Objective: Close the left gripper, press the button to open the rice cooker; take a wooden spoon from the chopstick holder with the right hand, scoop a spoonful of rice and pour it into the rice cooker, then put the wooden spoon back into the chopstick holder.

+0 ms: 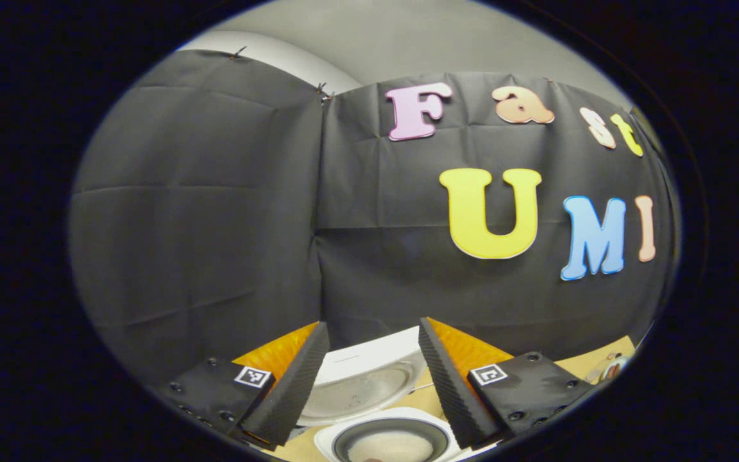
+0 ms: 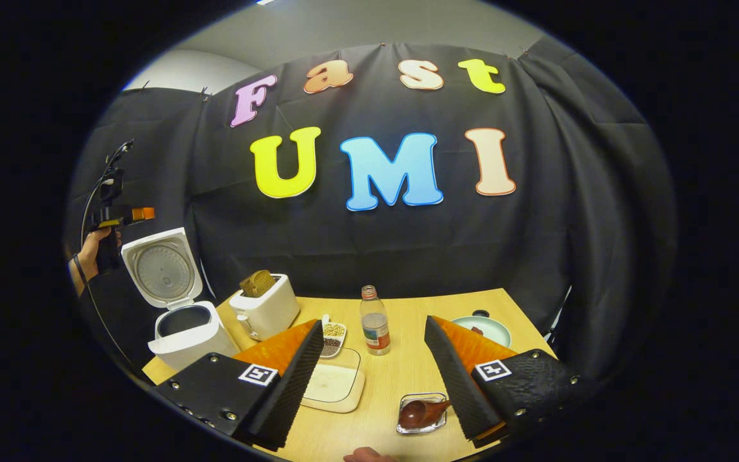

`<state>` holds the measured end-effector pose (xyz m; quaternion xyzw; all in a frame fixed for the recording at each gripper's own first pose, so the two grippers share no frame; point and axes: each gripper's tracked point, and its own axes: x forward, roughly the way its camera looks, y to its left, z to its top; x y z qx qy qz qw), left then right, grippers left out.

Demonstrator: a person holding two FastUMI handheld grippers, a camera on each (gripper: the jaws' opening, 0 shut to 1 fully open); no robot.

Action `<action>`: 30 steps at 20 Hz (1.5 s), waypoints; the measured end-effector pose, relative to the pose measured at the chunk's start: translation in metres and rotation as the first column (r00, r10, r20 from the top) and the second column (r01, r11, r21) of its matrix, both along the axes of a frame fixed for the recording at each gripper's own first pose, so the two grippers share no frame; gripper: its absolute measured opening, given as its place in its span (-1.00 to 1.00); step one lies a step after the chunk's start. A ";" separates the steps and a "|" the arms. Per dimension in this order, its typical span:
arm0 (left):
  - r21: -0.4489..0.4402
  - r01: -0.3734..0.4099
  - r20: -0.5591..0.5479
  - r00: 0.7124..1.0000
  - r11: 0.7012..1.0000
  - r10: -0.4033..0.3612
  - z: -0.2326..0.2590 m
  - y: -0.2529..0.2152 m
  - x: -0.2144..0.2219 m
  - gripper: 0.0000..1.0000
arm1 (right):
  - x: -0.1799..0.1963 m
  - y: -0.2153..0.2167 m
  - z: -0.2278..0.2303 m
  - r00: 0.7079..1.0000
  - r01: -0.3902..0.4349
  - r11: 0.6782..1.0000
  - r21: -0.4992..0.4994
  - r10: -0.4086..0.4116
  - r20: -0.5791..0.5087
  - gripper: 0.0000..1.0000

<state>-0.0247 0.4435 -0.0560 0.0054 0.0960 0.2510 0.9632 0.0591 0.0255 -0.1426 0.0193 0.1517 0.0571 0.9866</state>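
The rice cooker [image 2: 180,308] stands lid-up at the surface's [image 2: 408,372] left edge. The left gripper [image 1: 373,378] hovers above its open pot, jaws apart and empty. The right gripper [image 2: 369,378] — jaws also spread, gripping nothing — hangs over the wooden spoon [image 2: 422,412], which lies in a small dish between them.

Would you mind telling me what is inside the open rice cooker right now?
In the left gripper view, the rice cooker holds a dark inner pot with a pale layer at the bottom, perhaps rice. In the right gripper view its wall hides the pot's bottom. The lid stands open.
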 end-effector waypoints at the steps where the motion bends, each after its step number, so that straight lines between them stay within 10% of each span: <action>1: -0.016 -0.011 -0.004 1.000 1.000 0.010 -0.003 0.009 0.008 0.92 | 0.002 -0.002 0.000 1.000 0.009 1.000 -0.007 -0.009 -0.002 0.92; 8: -0.136 -0.132 -0.122 0.986 0.982 0.116 -0.047 0.034 0.009 0.96 | 0.012 -0.004 -0.002 1.000 0.022 1.000 0.007 -0.022 -0.018 0.92; 30: -0.057 -0.078 -0.087 0.993 0.995 0.073 -0.079 -0.051 -0.036 1.00 | -0.008 0.008 0.031 0.995 -0.093 0.996 0.001 0.093 0.038 0.92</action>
